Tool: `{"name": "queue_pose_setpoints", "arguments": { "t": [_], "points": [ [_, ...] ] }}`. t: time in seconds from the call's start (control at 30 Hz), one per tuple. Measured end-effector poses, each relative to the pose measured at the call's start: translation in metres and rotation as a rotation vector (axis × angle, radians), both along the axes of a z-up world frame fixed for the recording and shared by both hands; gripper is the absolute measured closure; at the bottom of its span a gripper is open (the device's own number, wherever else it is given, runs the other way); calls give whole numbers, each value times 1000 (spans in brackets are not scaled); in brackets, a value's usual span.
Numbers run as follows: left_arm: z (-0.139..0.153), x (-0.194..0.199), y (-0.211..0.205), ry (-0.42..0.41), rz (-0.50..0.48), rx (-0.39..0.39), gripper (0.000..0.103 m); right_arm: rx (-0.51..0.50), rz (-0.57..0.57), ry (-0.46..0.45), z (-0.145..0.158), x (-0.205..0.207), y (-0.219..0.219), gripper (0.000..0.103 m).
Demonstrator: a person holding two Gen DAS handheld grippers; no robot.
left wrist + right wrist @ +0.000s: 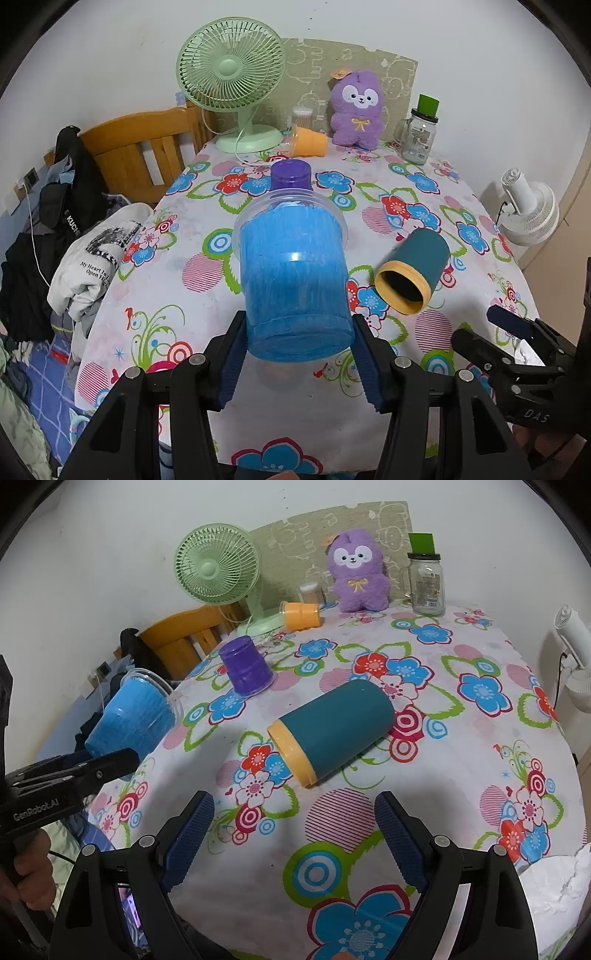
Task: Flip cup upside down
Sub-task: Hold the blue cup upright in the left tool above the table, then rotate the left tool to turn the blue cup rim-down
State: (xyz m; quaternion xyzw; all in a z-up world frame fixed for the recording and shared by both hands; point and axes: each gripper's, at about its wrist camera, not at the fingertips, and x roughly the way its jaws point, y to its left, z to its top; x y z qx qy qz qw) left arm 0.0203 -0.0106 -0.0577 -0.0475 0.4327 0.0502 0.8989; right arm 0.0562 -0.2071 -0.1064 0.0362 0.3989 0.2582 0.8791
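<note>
We hold the blue cup between the two ribbed pads of the left gripper, clamped near its closed base, with its clear flared rim pointing away from us — tilted up over the flowered tablecloth rather than resting on it. From the right wrist camera the same blue cup shows at the table's left edge, base in the left gripper, mouth angled up and outward.

Our right gripper stands with its jaws spread wide and nothing between them; it hovers above the cloth just short of the teal cup with a yellow rim, which lies on its side, mouth toward us (in the left view that mouth looks dark and hollow).

Beyond the blue cup a purple cup stands upside down on the cloth. At the far edge sit a green fan, an orange cup on its side, a purple plush toy and a glass jar — all well apart from both grippers.
</note>
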Motion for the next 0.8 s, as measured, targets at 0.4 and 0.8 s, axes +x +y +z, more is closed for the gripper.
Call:
{"name": "queue_pose_setpoints", "arguments": {
  "t": [0.4,0.8],
  "points": [
    [1,1,1,4,-2,8,47,-29,20,12,-5,1,7,13],
    [3,1,2,-5,-6,15,48,-40,27,12,-6,0,11,13]
  ]
}}
